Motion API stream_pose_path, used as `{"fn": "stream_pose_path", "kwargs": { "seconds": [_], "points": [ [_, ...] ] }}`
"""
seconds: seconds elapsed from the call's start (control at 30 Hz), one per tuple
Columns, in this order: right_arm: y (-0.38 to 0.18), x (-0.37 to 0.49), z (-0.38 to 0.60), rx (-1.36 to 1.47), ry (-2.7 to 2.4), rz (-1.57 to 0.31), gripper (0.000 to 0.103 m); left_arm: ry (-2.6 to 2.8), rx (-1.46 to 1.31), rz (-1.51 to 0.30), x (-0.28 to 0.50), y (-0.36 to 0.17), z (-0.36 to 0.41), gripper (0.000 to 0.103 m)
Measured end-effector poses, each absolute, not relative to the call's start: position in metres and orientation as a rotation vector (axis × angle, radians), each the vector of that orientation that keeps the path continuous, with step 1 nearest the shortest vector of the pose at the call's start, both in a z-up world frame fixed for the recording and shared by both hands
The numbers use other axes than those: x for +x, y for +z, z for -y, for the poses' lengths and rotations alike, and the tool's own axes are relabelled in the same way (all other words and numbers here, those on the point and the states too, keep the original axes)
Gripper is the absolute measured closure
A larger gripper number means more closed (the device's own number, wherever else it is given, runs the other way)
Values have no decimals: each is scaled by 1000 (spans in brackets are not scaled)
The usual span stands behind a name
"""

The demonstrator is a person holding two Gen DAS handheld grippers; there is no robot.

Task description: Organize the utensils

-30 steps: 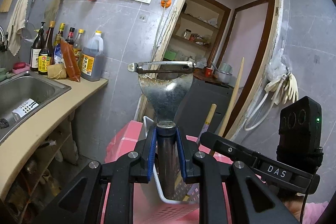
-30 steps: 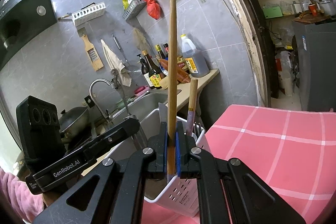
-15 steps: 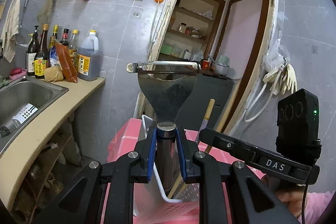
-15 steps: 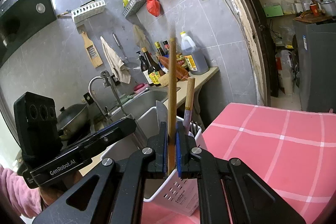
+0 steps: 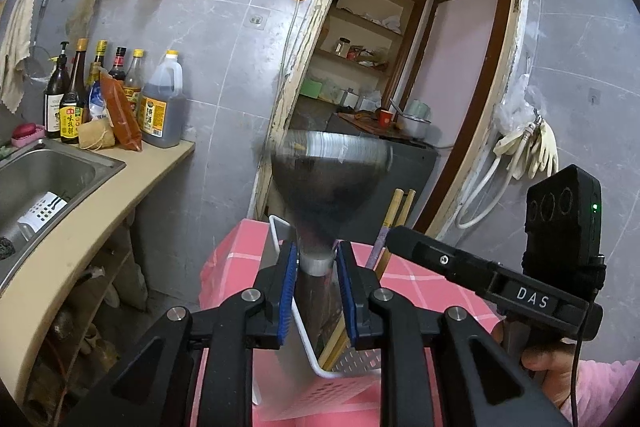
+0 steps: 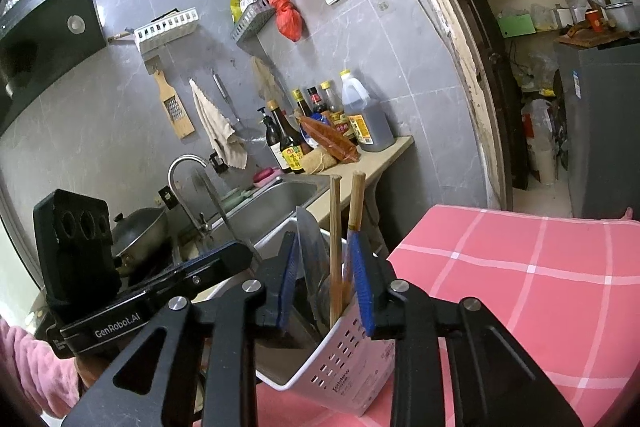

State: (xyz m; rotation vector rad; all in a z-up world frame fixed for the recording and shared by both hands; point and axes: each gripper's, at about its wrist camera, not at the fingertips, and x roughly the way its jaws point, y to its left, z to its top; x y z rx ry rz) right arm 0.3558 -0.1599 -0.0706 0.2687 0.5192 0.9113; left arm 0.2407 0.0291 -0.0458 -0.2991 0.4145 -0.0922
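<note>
A white perforated utensil basket stands on the pink checked tablecloth; it also shows in the left wrist view. My left gripper has its jaws apart around the metal spatula, which is motion-blurred and stands with its handle down in the basket. My right gripper is open above the basket. Two wooden chopsticks stand in the basket between its jaws, loose. They also show in the left wrist view.
A counter with a steel sink, sauce bottles and an oil jug runs along the left wall. A wok and tap are beyond. A doorway opens behind the table.
My right gripper has opened and let the long chopstick drop into the basket. My left gripper's jaws have opened and the spatula has slid lower, blurred.
</note>
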Motion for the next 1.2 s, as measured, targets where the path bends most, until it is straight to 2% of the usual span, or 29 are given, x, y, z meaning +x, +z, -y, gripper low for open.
{"fn": "stream_pose_path", "kwargs": {
  "seconds": [0.33,0.4,0.5,0.6,0.73,0.8,0.9,0.97,1.07,1.2],
  "points": [
    [-67,357,169,287,898,-504,79,-72,-315,-412,239,-45,-35,79],
    [-66,356,171,287,891,-500,76,-64,-319,-406,237,-44,-35,73],
    [-64,355,175,293,876,-495,67,-52,-328,-395,235,-41,-36,62],
    [-59,352,179,286,850,-480,60,-39,-338,-387,232,-36,-37,53],
    [-48,344,187,272,796,-452,46,-8,-329,-372,228,-27,-35,43],
    [-41,341,192,269,765,-441,39,8,-330,-368,226,-23,-35,30],
    [-32,336,201,260,722,-421,28,31,-329,-363,223,-18,-35,18],
    [-26,334,205,254,695,-410,15,51,-321,-361,222,-15,-34,12],
    [-20,330,216,256,647,-390,1,65,-305,-351,220,-10,-32,5],
    [-15,328,230,258,590,-381,1,83,-285,-344,218,-4,-26,0]
  ]
}}
